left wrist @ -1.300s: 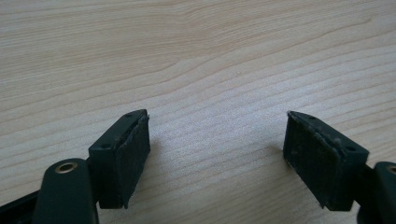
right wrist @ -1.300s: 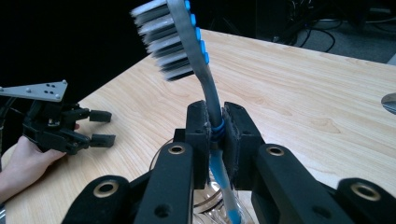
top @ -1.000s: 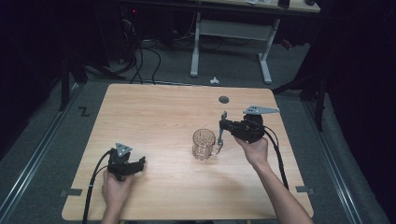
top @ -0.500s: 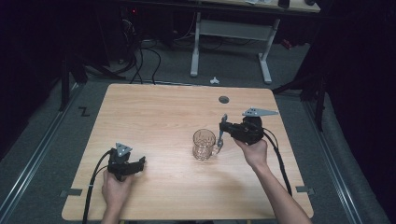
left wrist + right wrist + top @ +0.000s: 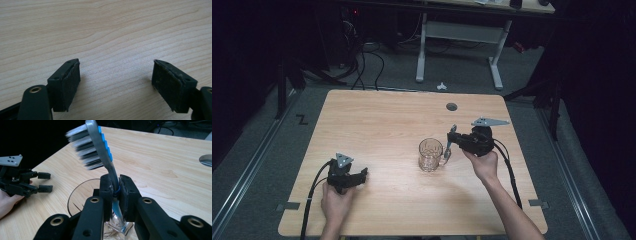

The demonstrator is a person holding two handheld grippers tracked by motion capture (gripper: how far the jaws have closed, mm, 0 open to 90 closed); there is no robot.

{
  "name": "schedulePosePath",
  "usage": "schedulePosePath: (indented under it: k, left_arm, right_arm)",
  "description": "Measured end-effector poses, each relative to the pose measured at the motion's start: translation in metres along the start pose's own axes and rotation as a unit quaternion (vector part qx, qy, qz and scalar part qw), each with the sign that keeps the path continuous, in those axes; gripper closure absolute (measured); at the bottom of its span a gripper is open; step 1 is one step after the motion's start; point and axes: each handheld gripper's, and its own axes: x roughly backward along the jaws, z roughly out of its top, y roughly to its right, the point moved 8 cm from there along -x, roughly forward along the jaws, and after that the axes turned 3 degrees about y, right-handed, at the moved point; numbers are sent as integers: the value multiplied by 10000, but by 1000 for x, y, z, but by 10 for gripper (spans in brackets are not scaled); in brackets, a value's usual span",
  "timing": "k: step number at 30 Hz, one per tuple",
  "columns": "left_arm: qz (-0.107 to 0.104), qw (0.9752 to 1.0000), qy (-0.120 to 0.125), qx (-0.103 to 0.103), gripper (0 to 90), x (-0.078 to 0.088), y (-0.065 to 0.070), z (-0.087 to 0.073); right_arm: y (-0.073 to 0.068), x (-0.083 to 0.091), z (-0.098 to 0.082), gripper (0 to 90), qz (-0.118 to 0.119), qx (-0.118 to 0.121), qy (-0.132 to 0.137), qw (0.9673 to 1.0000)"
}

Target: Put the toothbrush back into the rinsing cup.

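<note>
Bare table (image 5: pixel 382 120) lies open all round; the glass mug (image 5: pixel 430 155) alone stands mid-table.

On my table (image 5: pixel 377 120): one glass mug (image 5: pixel 430 155), one toothbrush (image 5: pixel 100 150), one round grommet hole (image 5: pixel 452 106). Two grippers, my left (image 5: pixel 362 174) and my right (image 5: pixel 450 141). Two hands.

place: lab | signs: wooden table (image 5: pixel 377 115), floor cables (image 5: pixel 362 60), metal rails (image 5: pixel 249 165)

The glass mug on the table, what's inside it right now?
The glass mug looks empty. The right gripper holds a toothbrush above its rim, handle end pointing down by the handle; the jaws cover part of the mug's inside.
</note>
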Motion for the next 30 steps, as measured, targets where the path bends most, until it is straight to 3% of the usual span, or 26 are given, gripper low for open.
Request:
schedulePosePath:
  k: [30]
  left_arm:
    - [-1, 10000, 0, 1, 234, 0, 0, 0]
  right_arm:
    - [1, -11, -9, 814, -4, -104, -219, 9997]
